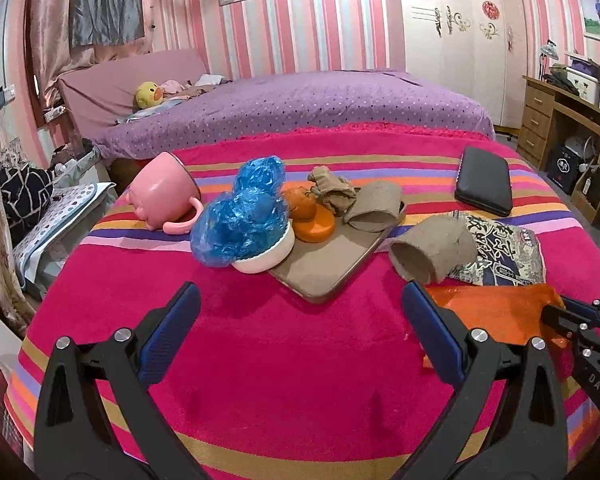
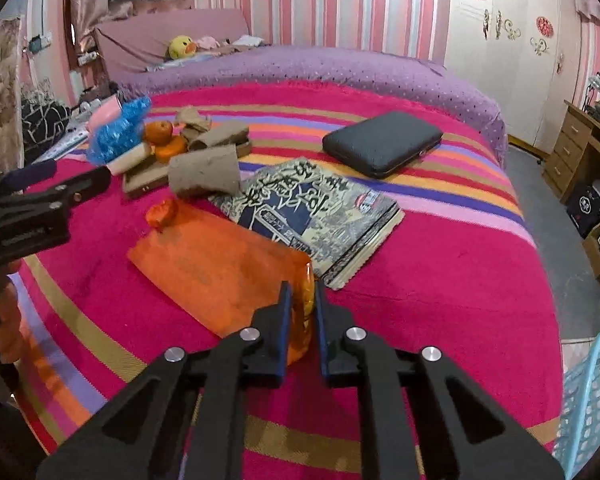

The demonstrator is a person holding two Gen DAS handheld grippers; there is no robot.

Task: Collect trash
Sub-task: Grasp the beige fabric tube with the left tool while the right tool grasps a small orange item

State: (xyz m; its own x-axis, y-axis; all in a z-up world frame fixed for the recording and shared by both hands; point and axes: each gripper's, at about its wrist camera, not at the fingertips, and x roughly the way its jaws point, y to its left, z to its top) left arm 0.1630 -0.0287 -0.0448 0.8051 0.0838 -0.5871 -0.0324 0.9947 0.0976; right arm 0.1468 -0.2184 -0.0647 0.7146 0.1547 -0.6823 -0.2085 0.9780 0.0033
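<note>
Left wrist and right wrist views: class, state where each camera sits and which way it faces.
Left wrist: on the left gripper, facing forward and down over the striped blanket toward the blue plastic bag; its own open fingers show, and the right gripper at right.
Right wrist: on the right gripper, shut on the orange bag; the left gripper shows at left.
Shared: orange bag, printed packet, black case.

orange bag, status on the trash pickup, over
Right gripper shut on orange bag corner. Left gripper open, empty. Bag flat on striped blanket, nothing blocking.
</note>
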